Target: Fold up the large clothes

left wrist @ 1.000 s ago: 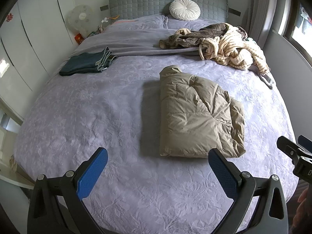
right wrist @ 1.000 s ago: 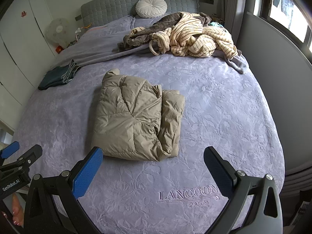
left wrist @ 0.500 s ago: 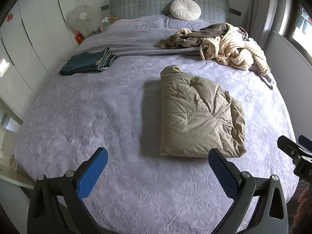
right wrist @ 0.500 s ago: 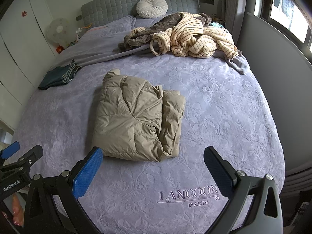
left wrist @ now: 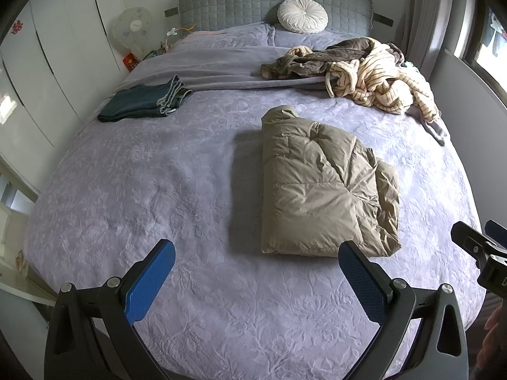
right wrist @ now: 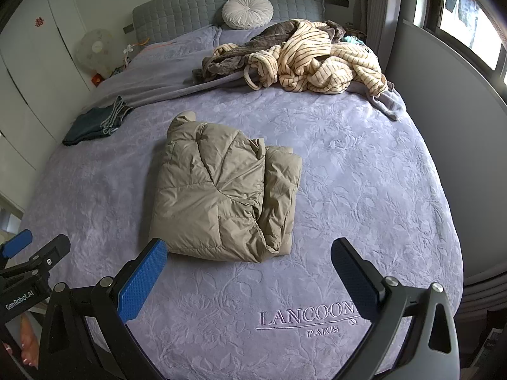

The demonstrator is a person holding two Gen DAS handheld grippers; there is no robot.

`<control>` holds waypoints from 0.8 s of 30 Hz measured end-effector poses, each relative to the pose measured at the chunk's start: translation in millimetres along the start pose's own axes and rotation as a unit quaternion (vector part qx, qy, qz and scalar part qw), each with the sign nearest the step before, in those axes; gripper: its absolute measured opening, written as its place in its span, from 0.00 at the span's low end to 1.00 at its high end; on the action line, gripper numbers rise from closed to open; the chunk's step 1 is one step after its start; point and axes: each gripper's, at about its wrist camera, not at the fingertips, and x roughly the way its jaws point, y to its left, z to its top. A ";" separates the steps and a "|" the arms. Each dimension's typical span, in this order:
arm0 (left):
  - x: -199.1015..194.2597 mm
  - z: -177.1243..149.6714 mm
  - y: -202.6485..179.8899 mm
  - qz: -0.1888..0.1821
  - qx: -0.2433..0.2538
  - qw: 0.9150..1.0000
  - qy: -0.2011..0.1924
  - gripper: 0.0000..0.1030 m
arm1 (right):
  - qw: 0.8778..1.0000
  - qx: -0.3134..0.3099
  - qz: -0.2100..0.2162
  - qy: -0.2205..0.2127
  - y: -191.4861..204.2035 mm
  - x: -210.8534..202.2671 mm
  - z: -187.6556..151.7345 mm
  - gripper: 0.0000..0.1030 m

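Note:
A tan puffer jacket (left wrist: 320,186) lies folded into a thick rectangle on the lilac bedspread (left wrist: 158,190); it also shows in the right wrist view (right wrist: 221,196). My left gripper (left wrist: 253,253) is open and empty, held over the foot of the bed, just short of the jacket's near edge. My right gripper (right wrist: 250,253) is open and empty, also at the foot of the bed, with the jacket's near edge between its fingers' line of sight. Neither gripper touches the jacket.
Folded dark jeans (left wrist: 142,101) lie at the bed's left side. A heap of striped cream and brown clothes (left wrist: 364,69) lies near the headboard on the right. A round white cushion (left wrist: 302,15) rests against the grey headboard. A wall and window stand right of the bed.

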 end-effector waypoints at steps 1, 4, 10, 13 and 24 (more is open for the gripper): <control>-0.2 -0.1 -0.1 0.000 0.000 1.000 0.000 1.00 | 1.000 -0.001 0.000 0.000 0.6 0.2 0.0 1.00; -0.2 -0.3 -0.4 0.001 0.000 1.000 0.000 1.00 | 1.000 0.000 0.000 0.000 0.5 0.1 0.1 1.00; 0.3 0.2 -0.3 0.001 0.000 1.000 0.000 1.00 | 1.000 -0.002 0.000 0.000 -0.7 -0.2 0.8 1.00; 0.2 0.4 0.1 0.001 0.000 1.000 0.000 1.00 | 1.000 -0.002 0.000 0.000 -0.7 0.0 0.8 1.00; 0.7 1.0 1.1 -0.001 0.001 1.000 0.000 1.00 | 1.000 -0.002 0.000 0.000 0.3 0.1 0.8 1.00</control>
